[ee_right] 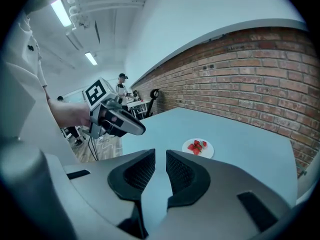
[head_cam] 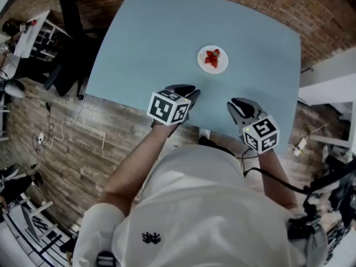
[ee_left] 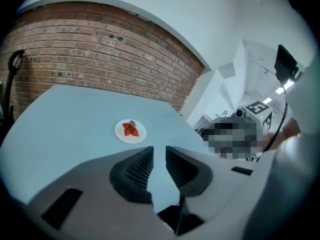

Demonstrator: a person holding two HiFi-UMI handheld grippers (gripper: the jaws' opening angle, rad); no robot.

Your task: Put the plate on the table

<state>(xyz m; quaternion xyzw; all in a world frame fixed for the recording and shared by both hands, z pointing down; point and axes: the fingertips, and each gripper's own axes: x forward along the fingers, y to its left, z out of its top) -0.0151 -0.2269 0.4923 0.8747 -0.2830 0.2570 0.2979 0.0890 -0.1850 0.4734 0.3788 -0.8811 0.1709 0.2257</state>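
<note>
A small white plate (head_cam: 213, 59) with red strawberries (head_cam: 212, 57) lies flat on the pale blue table (head_cam: 150, 43), past its middle. Both grippers hover over the near edge, well short of the plate. My left gripper (head_cam: 192, 91) points at it from the lower left with its jaws together and nothing between them. My right gripper (head_cam: 236, 102) is at the lower right, also shut and empty. The left gripper view shows the plate (ee_left: 131, 131) beyond the shut left gripper (ee_left: 159, 154). In the right gripper view the plate (ee_right: 198, 147) lies ahead of the shut right gripper (ee_right: 160, 156), with the left gripper (ee_right: 125, 125) at the left.
A brick wall (ee_left: 100, 49) runs behind the table's far edge. Beyond the table's left side stand a black chair (head_cam: 72, 43) and a white desk (head_cam: 33, 32). Cables and a power strip (head_cam: 40, 139) lie on the wood floor.
</note>
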